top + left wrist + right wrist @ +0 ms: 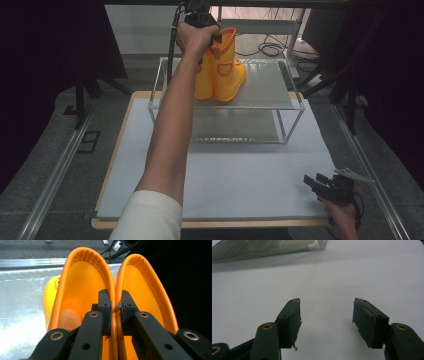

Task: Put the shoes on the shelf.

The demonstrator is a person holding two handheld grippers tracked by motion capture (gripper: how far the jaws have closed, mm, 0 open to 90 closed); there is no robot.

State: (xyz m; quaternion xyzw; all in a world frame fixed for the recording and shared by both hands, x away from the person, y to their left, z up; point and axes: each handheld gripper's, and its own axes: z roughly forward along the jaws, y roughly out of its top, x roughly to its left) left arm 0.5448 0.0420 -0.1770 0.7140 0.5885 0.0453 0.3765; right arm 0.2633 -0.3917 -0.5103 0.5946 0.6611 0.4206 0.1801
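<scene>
A pair of orange rubber boots (223,75) stands on the top shelf of a small clear rack (280,102) at the far side of the table. My left gripper (212,42) is shut on the boots' two touching top rims (115,305), one jaw inside each boot shaft, pinching both walls together. The person's left arm stretches forward over the table to reach them. My right gripper (314,182) rests low at the table's near right corner, open with nothing between its fingers (292,320), pointing across the bare white top.
The rack has a lower shelf (240,127) under the boots' shelf and thin white posts. The white table top (235,175) has a wooden edge. Cables lie on the floor behind the rack, and metal rails run along both sides.
</scene>
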